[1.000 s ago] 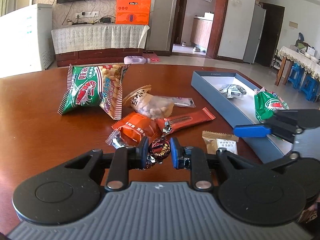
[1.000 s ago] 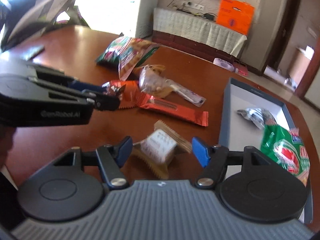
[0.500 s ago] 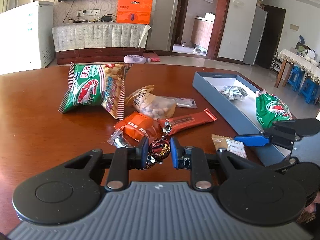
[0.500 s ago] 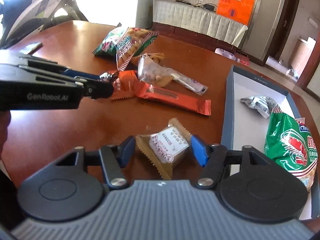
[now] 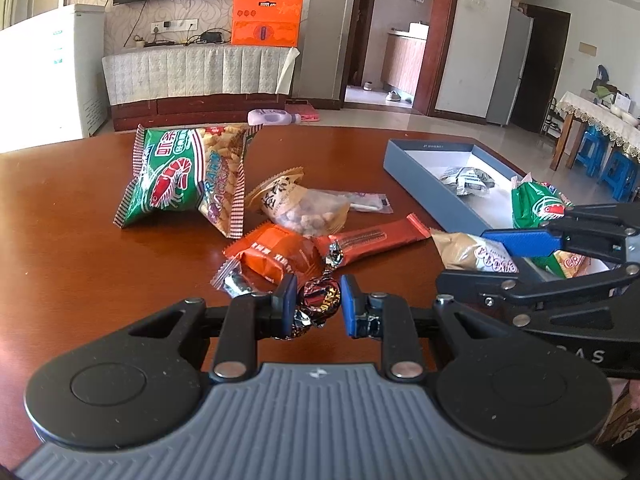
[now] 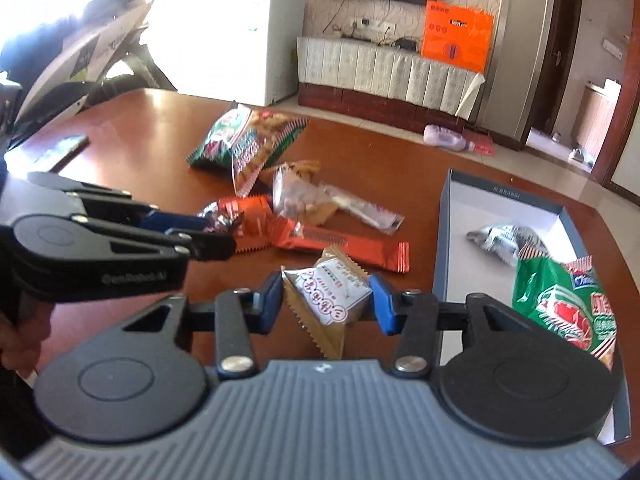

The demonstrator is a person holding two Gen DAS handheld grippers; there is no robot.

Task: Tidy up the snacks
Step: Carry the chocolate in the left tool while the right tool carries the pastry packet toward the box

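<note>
My left gripper is shut on a dark foil-wrapped candy, held just above the table. My right gripper is shut on a tan-and-white snack packet and holds it lifted off the table; it also shows in the left wrist view beside the box. The blue-walled box at the right holds a silver packet and a green bag. On the table lie a green prawn-cracker bag, a clear nut bag, an orange packet and a red bar.
The round brown table carries the loose snacks in its middle. A small silver-ended wrapper lies by the orange packet. A dark flat object lies at the table's far left. A white freezer and a TV cabinet stand behind.
My right gripper closed on the tan-and-white packet and lifted it off the table, closer to the box. My left gripper kept hold of the candy, nearly in place.
</note>
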